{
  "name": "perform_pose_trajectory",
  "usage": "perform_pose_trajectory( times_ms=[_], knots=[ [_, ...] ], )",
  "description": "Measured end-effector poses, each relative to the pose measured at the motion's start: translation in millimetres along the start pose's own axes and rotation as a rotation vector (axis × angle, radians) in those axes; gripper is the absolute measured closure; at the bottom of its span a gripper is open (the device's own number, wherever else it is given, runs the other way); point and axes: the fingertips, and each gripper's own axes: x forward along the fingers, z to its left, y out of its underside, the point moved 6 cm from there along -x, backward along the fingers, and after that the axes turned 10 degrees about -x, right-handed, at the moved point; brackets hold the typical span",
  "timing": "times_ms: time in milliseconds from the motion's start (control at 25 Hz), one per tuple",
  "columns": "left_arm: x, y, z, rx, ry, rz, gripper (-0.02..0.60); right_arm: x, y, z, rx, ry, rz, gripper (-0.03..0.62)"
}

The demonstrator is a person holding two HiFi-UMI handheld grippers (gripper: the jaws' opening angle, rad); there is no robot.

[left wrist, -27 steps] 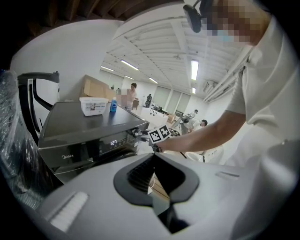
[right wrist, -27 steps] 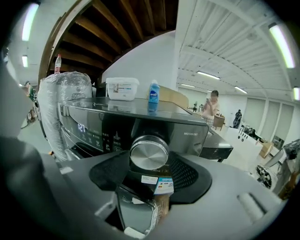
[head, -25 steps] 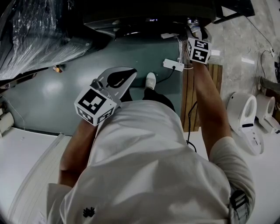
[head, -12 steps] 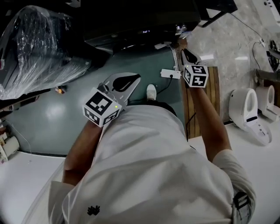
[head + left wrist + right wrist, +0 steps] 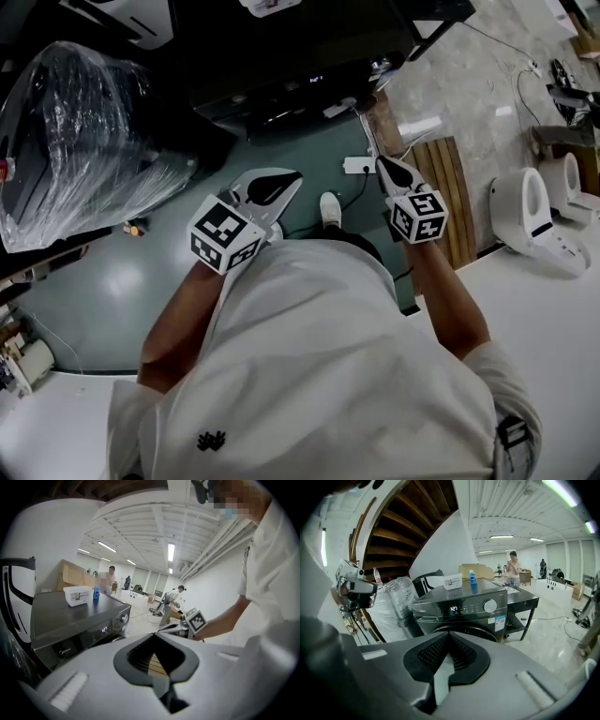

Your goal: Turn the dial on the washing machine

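The dial [image 5: 490, 605] sits at the right of the panel on the washing machine [image 5: 459, 620], well apart from both grippers. The jaws of your right gripper [image 5: 383, 166] have just closed empty, and those of your left gripper [image 5: 287, 179] are together too. Reopen the right jaws before reaching, then approach the dial squarely.

Under you lay a smooth teal floor [image 5: 112, 272] that met pale marbled tiling [image 5: 469, 84] on your right, with a slatted wooden board [image 5: 448, 187] along the seam and a white power strip [image 5: 359, 166] near it. A bulky shape wrapped in clear plastic [image 5: 84, 141] stood to your left. Two white toilet-like fixtures [image 5: 530, 225] sat at your right. Overhead, a white ribbed ceiling [image 5: 140, 524] carried long strip lights [image 5: 170, 552], and a dark wooden stair underside [image 5: 403, 531] curved above a white wall [image 5: 440, 550]. A cardboard box [image 5: 72, 576] and a few people [image 5: 513, 566] stood far back
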Motion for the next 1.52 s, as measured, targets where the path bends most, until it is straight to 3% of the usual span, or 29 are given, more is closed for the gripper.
perform_pose_trajectory(
  times_ms=[520, 1520],
  knots=[
    [-43, 31, 3, -0.002, 0.053, 0.019, 0.526, -53, -16, 88, 0.015, 0.003, -0.078, 0.592],
    [-85, 43, 13, 0.007, 0.052, -0.005, 0.526, -66, -40, 136, -0.029, 0.008, -0.141, 0.592]
  ],
)
